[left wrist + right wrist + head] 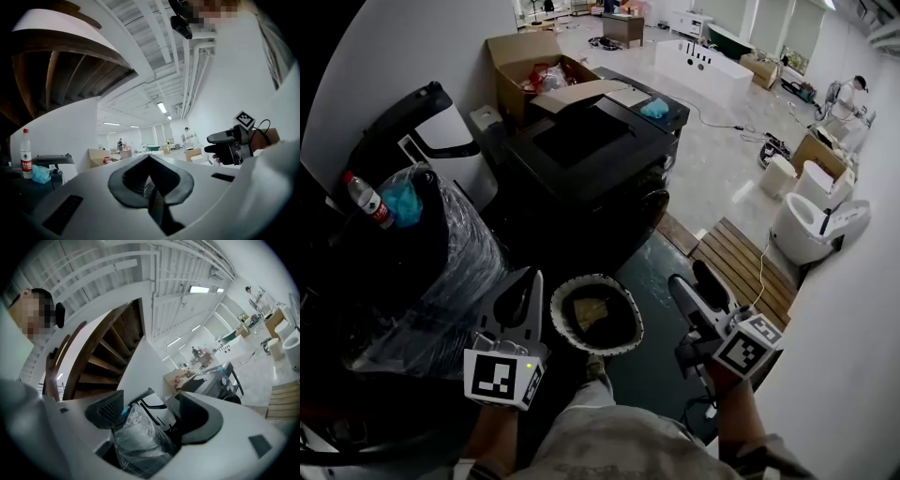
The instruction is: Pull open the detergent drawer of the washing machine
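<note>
Looking steeply down on two hand-held grippers, each carrying a cube printed with black-and-white square markers. Left gripper (517, 292) at lower left, fingers (131, 180) closed together with nothing between them. Right gripper (694, 281) at lower right, fingers (105, 408) spread wide and gripping nothing, only a distant plastic-wrapped bundle (450, 253) showing through the gap. Ahead of both grippers and well apart from them, a black washing machine (591, 150), viewed from over its top, with a blue cloth (654, 109) lying at the far corner of the lid. Detergent drawer too small and too steeply angled to pick out, so open or shut impossible to tell; no brand name legible on the machine. Between the grippers, lower down, a round basket (595, 279) with a woven rim. At far left, by the top of the bundle, a clear bottle (366, 199) with a red cap and red label, print too small to read. Behind the machine, an open cardboard box (508, 84). To the right, wooden slats (745, 262) and white toilets (806, 230).
</note>
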A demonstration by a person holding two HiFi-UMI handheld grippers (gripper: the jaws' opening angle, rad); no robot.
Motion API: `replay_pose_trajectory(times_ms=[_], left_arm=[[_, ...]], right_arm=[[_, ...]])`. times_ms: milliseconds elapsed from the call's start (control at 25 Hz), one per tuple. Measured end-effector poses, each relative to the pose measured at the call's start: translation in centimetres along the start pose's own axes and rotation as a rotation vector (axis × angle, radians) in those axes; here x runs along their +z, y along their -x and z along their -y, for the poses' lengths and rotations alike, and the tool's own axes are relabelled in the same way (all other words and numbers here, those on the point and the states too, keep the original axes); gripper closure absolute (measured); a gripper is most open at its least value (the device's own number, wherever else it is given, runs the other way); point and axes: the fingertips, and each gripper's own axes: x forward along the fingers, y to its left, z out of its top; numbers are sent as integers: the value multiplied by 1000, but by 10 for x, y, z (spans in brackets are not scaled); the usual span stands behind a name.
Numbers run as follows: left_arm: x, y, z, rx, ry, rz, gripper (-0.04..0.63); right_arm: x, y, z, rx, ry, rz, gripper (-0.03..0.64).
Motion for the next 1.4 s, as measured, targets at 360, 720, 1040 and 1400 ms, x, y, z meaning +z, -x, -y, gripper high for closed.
replay_pose_trajectory(times_ms=[360, 720, 1040, 1400], left_arm=[[-51, -89, -64, -17, -26, -28, 579], [-113, -153, -111, -23, 26, -98, 578], [-165, -191, -123, -23, 62, -154, 578], [-231, -223, -122, 20, 114, -216, 578]], right_arm=[[-44, -120, 75, -31, -229, -48, 258], [-94, -214, 144, -72, -427, -73, 258], [-151, -255, 212, -116, -583, -118, 256], [-197, -297, 263, -38, -705, -139, 255]])
